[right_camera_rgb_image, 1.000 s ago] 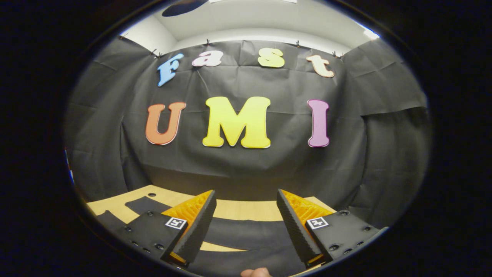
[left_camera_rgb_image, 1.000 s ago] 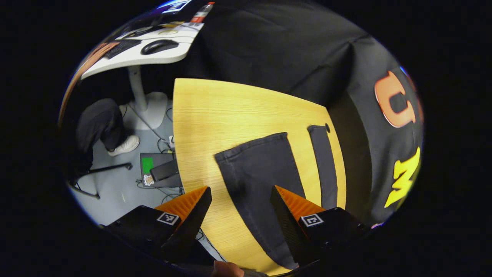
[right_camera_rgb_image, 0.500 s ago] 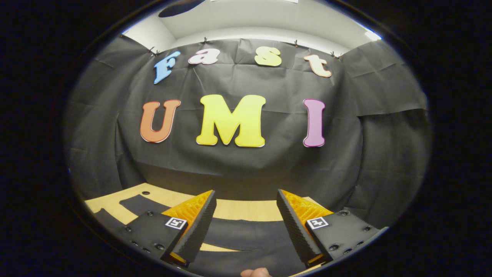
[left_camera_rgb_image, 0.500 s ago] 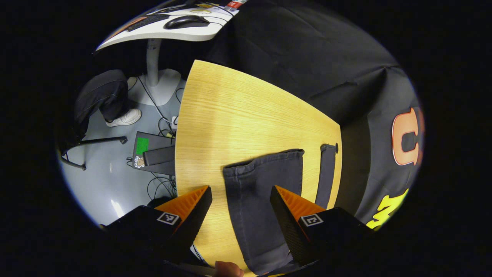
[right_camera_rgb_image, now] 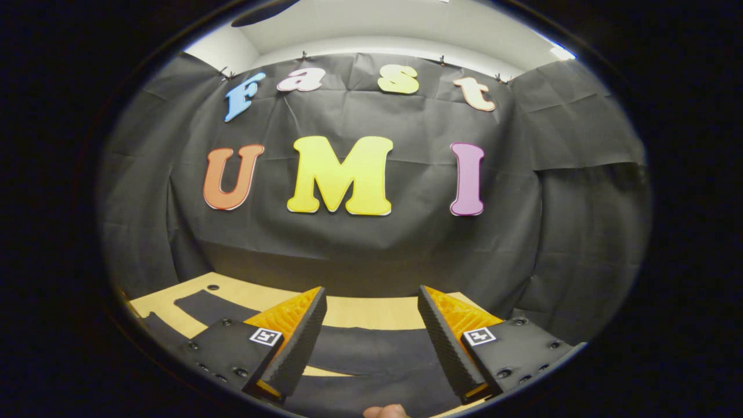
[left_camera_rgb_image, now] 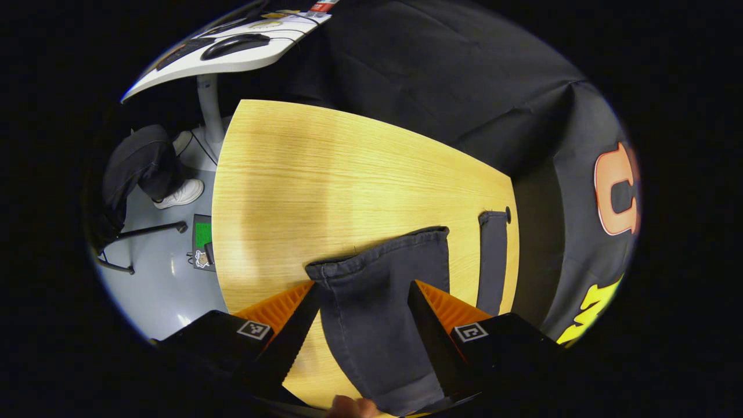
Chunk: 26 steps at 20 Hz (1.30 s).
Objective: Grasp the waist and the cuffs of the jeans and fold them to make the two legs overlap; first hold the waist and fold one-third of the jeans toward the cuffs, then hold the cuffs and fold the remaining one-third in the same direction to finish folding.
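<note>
Dark jeans lie spread flat on a wooden table. In the left gripper view the near leg [left_camera_rgb_image: 383,302] ends in a cuff at mid-table, and the far leg [left_camera_rgb_image: 492,255] runs along the table's back edge. My left gripper [left_camera_rgb_image: 363,290] hovers open above the near leg, just behind its cuff, one finger on each side of the cloth. In the right gripper view the jeans [right_camera_rgb_image: 371,357] stretch across below my right gripper [right_camera_rgb_image: 370,296], which is open and holds nothing, pointing at the booth wall.
The wooden table [left_camera_rgb_image: 325,168] has bare surface beyond the cuffs. A small round hole [left_camera_rgb_image: 508,214] sits near its back edge. Left of the table are the floor with cables, a person's leg and shoe [left_camera_rgb_image: 174,194], and a white desk [left_camera_rgb_image: 232,55].
The left gripper has shifted so the near leg's cuff now lies between its fingers and closer to them. The right gripper has barely moved, tilting slightly.
</note>
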Tool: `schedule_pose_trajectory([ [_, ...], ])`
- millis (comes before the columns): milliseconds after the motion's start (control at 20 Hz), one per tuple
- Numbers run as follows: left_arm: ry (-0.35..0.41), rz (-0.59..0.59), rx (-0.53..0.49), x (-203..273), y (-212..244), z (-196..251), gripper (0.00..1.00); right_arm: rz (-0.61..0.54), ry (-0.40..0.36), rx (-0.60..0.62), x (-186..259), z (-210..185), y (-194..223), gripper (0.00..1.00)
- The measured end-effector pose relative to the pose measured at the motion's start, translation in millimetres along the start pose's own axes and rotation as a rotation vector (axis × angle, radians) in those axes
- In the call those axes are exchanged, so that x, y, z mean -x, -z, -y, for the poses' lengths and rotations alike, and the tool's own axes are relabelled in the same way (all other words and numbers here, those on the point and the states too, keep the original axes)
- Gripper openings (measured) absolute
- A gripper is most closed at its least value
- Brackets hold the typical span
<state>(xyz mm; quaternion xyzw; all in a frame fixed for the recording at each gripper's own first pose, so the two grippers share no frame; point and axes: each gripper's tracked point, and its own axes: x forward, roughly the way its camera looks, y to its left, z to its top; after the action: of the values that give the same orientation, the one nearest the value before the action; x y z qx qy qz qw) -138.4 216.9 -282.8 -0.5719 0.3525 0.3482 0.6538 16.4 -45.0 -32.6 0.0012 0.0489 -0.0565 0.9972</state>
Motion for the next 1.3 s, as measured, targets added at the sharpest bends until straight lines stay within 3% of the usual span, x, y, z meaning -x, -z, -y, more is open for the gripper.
schedule_pose_trajectory([
  [150,-0.047,-0.031,0.006,0,-1,-8,0.88,-0.008,0.01,-0.006,0,5,1,0.96],
  [200,-0.06,-0.029,0.022,0,-2,-11,0.77,-0.011,0.014,-0.01,0,7,3,0.96],
  [250,-0.08,-0.033,0.037,-2,-2,-18,0.72,-0.017,0.019,-0.01,-1,9,4,0.96],
  [300,-0.064,-0.03,0.044,-6,-2,-14,0.52,-0.021,0.026,-0.014,-1,12,6,0.96],
  [550,-0.056,-0.047,0.075,-7,-2,-14,0.11,-0.091,0.081,-0.065,-15,56,16,0.97],
  [700,-0.068,-0.047,0.031,-9,-3,-12,0.04,-0.178,0.141,-0.163,-27,113,25,0.98],
  [800,-0.069,-0.048,0.021,-10,-3,-11,0.03,-0.299,0.185,-0.263,-29,160,43,0.97],
  [900,-0.057,-0.052,0.033,-11,-4,-8,0.04,-0.481,0.228,-0.474,-27,196,74,0.97],
  [1000,-0.049,-0.056,0.044,-11,-4,-7,0.04,-0.663,0.341,-0.675,-10,236,114,1.0],
  [1050,-0.048,-0.057,0.044,-12,-5,-8,0.04,-0.755,0.387,-0.764,2,249,138,0.94],
  [1100,-0.046,-0.057,0.043,-13,-4,-8,0.03,-0.83,0.424,-0.836,14,258,158,0.99],
  [1150,-0.044,-0.056,0.045,-12,-5,-8,0.03,-0.905,0.456,-0.885,28,263,177,0.94],
  [1300,-0.033,-0.056,0.07,-12,-4,-8,0.04,-1.002,0.526,-0.937,41,269,217,0.98],
])
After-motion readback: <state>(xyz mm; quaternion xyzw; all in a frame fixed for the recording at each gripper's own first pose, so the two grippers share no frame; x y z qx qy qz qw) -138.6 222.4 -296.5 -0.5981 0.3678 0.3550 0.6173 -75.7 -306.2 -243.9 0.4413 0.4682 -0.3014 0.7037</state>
